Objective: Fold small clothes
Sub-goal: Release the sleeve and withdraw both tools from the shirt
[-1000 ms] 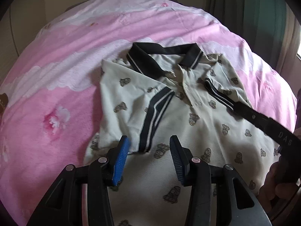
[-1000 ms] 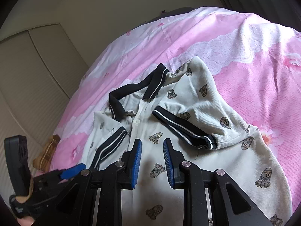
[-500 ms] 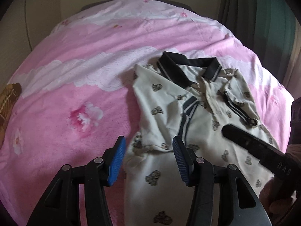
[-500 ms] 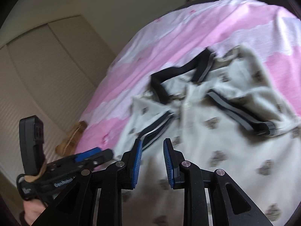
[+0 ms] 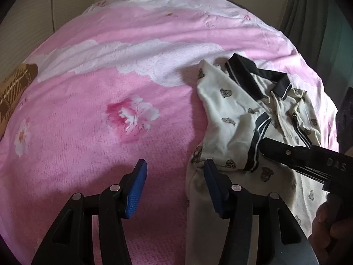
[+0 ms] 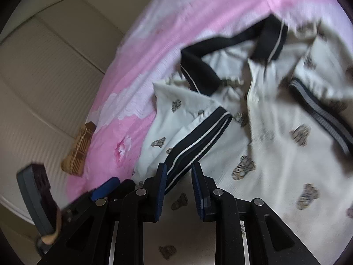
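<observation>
A small cream polo shirt [image 5: 229,119] with a black collar, black-striped sleeve cuffs and a dark cartoon print lies face up on a pink bed, both sleeves folded inward. It fills the right wrist view [image 6: 264,137]. My left gripper [image 5: 174,187] is open and empty, over the blanket at the shirt's left edge. My right gripper [image 6: 177,187] is open with a narrower gap and empty, just above the shirt beside the left sleeve cuff [image 6: 198,139]. It also shows in the left wrist view [image 5: 293,156], over the shirt.
The pink floral blanket [image 5: 110,101] covers the bed. A brown plaid item [image 5: 15,88] lies at the bed's left edge, also in the right wrist view [image 6: 78,148]. A beige wall or wardrobe [image 6: 44,77] is on the left, a green curtain [image 5: 320,15] at the right.
My left gripper has moved left off the shirt to its left edge. My right gripper has moved leftward over the shirt toward the left sleeve cuff. The shirt itself has not changed.
</observation>
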`<state>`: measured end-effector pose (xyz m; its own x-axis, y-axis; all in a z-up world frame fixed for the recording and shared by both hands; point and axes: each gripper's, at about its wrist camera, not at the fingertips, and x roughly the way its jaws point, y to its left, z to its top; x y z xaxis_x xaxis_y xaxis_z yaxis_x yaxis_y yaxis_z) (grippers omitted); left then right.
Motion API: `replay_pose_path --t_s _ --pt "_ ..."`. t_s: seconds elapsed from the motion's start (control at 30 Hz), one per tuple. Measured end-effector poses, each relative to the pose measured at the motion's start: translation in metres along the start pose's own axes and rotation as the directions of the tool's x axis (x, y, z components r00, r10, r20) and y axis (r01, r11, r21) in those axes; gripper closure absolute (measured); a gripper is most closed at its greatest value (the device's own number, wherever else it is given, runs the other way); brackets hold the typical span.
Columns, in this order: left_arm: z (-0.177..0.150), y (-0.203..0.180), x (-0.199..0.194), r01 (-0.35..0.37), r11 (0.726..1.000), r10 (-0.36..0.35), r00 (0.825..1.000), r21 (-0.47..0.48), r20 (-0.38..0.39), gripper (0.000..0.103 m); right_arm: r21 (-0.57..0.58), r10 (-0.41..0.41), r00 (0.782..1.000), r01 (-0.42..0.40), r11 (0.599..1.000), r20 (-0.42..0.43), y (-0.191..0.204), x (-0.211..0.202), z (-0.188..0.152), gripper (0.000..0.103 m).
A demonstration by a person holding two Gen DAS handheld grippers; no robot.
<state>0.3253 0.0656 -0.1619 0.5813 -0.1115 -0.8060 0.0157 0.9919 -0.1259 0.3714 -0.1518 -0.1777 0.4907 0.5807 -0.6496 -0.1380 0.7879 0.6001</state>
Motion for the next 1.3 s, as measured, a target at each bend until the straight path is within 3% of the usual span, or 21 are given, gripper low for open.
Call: replay_pose_path --t_s 0.13,0.23,0.27,0.47,0.6,0.7,0.77,0.9,1.0,1.13,1.23,1.3 --pt "-0.005 0.005 0.003 -0.022 1.0 0.022 0.999 -0.012 -0.026 0.05 0.048 0.004 0.999 -0.002 0.999 -0.044 -0.002 0.016 0.0 0.078" --pt "-0.001 0.007 -0.005 -0.003 1.0 0.003 1.0 -0.02 -0.009 0.051 0.029 -0.051 0.998 0.053 0.998 -0.038 -0.001 0.017 -0.004 0.094" --pt "0.003 0.007 -0.008 0.004 1.0 -0.004 1.0 -0.017 0.001 0.051 0.022 -0.061 0.997 0.062 0.998 -0.038 0.0 0.017 -0.005 0.094" --pt "0.08 -0.01 -0.006 0.091 0.989 -0.1 0.992 0.119 0.071 0.048 0.034 -0.031 0.999 0.032 0.999 -0.024 -0.003 0.001 -0.009 0.093" --pt "0.123 -0.019 0.03 0.188 0.967 -0.19 0.982 0.171 -0.002 0.049 0.057 0.013 1.0 -0.011 0.998 -0.026 -0.003 -0.008 -0.019 0.09" --pt "0.139 -0.025 0.056 0.221 0.953 -0.213 0.975 0.205 -0.058 0.049 0.065 0.037 0.999 -0.037 0.997 0.001 0.0 -0.01 -0.025 0.08" --pt "0.145 -0.027 0.072 0.229 0.95 -0.212 0.972 0.212 -0.1 0.05 0.071 0.041 0.999 -0.043 0.997 0.018 0.0 -0.012 -0.029 0.077" --pt "0.144 -0.031 0.095 0.197 0.949 -0.162 0.975 0.245 -0.153 0.071 0.094 0.044 0.999 -0.046 0.994 0.023 0.001 -0.004 -0.029 0.076" --pt "0.142 -0.032 0.107 0.155 0.95 -0.115 0.981 0.271 -0.158 0.076 0.097 0.02 1.0 -0.021 0.995 0.01 0.003 0.009 -0.029 0.076" --pt "0.145 -0.035 0.113 0.108 0.951 -0.073 0.989 0.291 -0.128 0.076 0.012 -0.099 0.995 0.1 0.995 -0.01 0.014 0.016 -0.029 0.103" --pt "0.145 -0.037 0.11 0.106 0.953 -0.076 0.99 0.283 -0.117 0.077 -0.016 -0.159 0.986 0.158 0.987 -0.04 0.011 0.019 -0.033 0.103" --pt "0.14 -0.041 0.098 0.105 0.947 -0.076 0.992 0.305 -0.105 0.076 -0.01 -0.152 0.988 0.152 0.988 -0.033 0.012 0.017 -0.032 0.103"
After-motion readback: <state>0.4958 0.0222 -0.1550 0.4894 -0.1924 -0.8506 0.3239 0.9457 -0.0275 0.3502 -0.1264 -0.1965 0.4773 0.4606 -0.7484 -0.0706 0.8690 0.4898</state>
